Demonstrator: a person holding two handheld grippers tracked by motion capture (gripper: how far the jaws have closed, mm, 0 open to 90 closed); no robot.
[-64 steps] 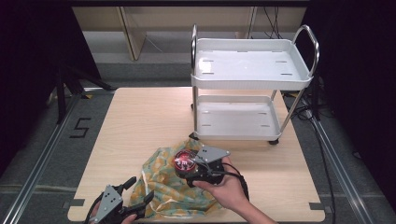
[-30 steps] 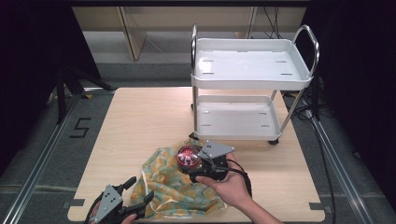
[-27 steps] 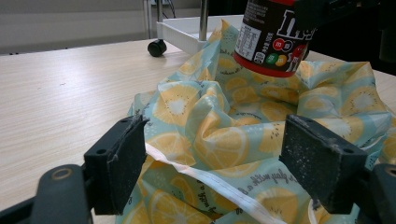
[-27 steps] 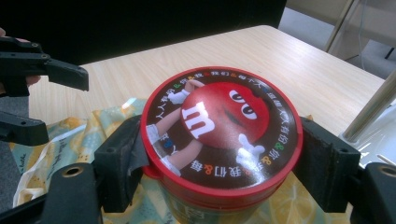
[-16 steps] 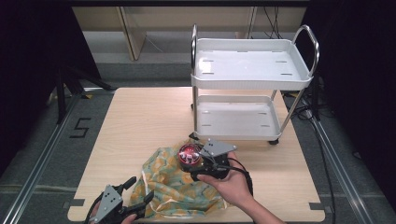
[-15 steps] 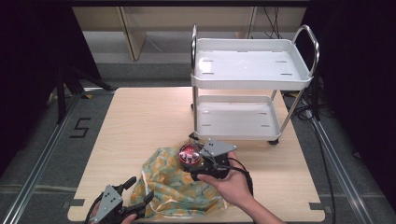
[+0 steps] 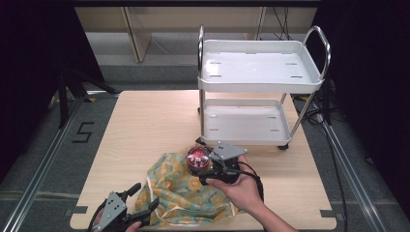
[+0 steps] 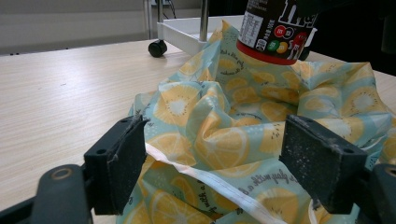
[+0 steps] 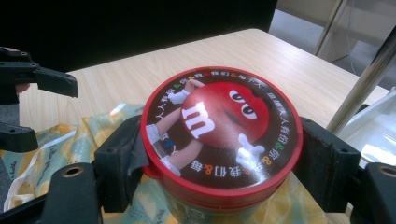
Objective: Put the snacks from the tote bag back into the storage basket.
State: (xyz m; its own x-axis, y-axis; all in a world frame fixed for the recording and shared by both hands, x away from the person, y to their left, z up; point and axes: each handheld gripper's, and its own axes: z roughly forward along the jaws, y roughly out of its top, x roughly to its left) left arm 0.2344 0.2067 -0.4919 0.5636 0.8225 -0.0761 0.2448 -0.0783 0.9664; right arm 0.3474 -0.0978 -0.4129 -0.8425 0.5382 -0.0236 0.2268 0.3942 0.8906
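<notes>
Above the lemon-print bag, upright candy tub clamped in right fingers, left fingers apart

Glossy plastic candy tub, soft printed cloth bag, matt wood-grain table, shiny metal-framed cart.

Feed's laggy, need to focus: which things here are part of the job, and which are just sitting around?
In the job: M&M's candy tub, clamped in right tongs; lemon-print bag, between open left tongs.

Just there: white two-tier cart; table.
</notes>
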